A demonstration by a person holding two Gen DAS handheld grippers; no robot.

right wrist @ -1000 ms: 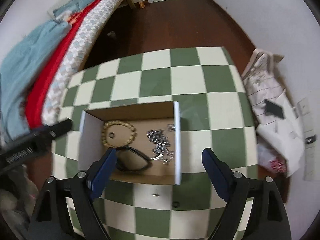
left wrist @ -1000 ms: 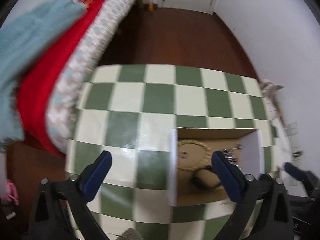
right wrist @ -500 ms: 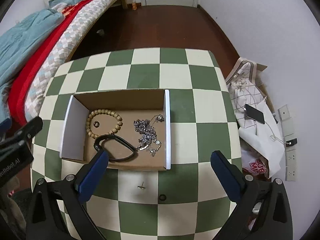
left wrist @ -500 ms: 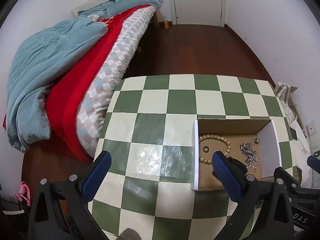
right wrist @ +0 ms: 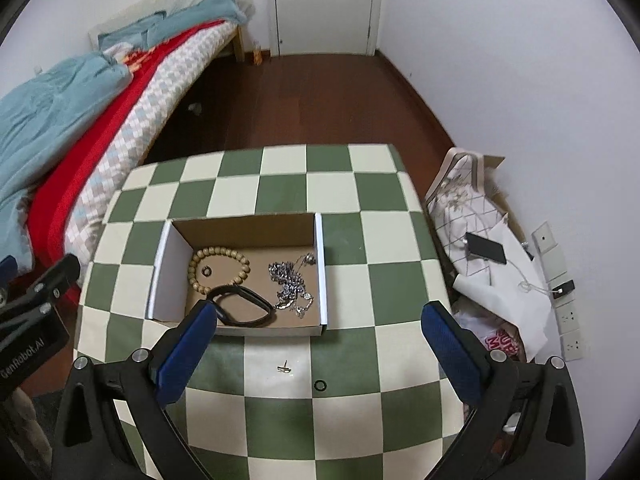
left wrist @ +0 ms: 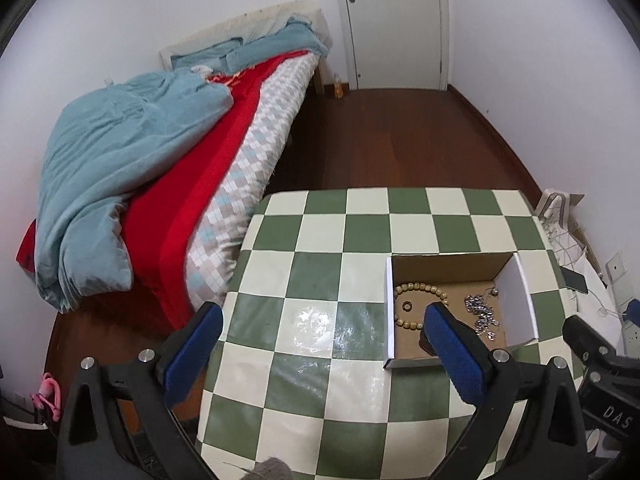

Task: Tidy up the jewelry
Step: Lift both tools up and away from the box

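Both your grippers, left gripper point(left wrist: 320, 332) and right gripper point(right wrist: 320, 330), hang wide open and empty above the checkered table point(right wrist: 280, 176), while the bead bracelet point(right wrist: 218, 266), silver chain point(right wrist: 290, 284) and black bangle point(right wrist: 244, 310) sit in the cardboard box point(right wrist: 244, 232).

Both wrist cams look steeply down from above the counter point(left wrist: 320, 240), facing the door point(right wrist: 326, 4). Left cam sits left; both share the box point(right wrist: 240, 236) and bed point(left wrist: 224, 184).
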